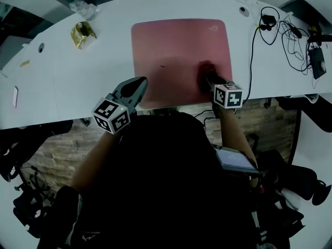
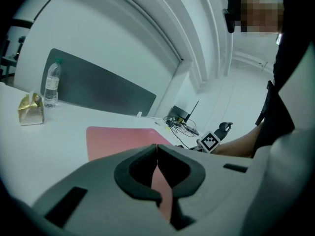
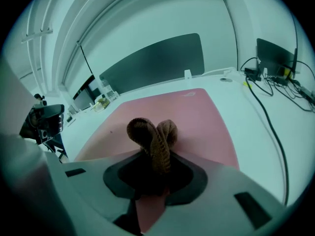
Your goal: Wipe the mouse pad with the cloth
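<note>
Pink mouse pad (image 1: 176,40) lies mid counter (image 1: 67,82), its near edge by the counter's front edge. R claw (image 1: 208,77) is clenched on a brown cloth (image 1: 207,68), which sits bunched on the pad's near-right part. L claw (image 1: 140,84) is clenched w/ nothing in it, at the pad's near-left corner. Gold box (image 1: 83,34) & bottle (image 1: 80,5) at far-left edge; cables (image 1: 290,35) at right end.

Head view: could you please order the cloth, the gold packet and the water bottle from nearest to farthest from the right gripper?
1. cloth: pinched in the right gripper, on the right part of the mouse pad.
2. gold packet: far left on the table.
3. water bottle: beyond the packet, at the table's back-left edge.
</note>
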The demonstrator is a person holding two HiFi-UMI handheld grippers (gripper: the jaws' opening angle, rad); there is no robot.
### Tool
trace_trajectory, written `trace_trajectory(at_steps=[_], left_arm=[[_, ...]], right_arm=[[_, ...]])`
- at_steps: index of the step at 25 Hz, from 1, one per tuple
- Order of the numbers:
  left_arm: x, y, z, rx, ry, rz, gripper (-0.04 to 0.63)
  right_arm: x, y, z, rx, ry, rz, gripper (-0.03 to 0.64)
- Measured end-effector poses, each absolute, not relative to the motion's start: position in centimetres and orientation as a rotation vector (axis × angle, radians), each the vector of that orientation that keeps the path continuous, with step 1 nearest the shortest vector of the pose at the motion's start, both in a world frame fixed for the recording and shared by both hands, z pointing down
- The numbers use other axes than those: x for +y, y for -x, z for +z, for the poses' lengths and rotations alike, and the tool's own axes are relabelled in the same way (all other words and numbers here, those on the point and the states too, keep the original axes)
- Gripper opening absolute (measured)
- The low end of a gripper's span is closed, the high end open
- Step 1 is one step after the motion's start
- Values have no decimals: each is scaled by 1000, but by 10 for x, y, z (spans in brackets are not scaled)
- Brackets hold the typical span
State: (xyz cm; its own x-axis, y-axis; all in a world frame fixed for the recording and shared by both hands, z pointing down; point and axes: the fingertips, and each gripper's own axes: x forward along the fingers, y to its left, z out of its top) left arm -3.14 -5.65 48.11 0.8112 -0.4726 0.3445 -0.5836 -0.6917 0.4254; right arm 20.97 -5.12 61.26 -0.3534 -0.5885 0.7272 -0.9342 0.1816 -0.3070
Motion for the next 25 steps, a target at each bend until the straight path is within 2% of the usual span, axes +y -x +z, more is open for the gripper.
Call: trace_trajectory(at_steps=[15, 25], left_arm=[[-56, -39, 497, -767, -2455, 283, 9], [-64, -29, 490, -891, -2445, 272, 9]], right_arm=[[-39, -323, 612, -1920, -1512, 943, 114], [-74, -366, 593, -1896, -1559, 788, 114]])
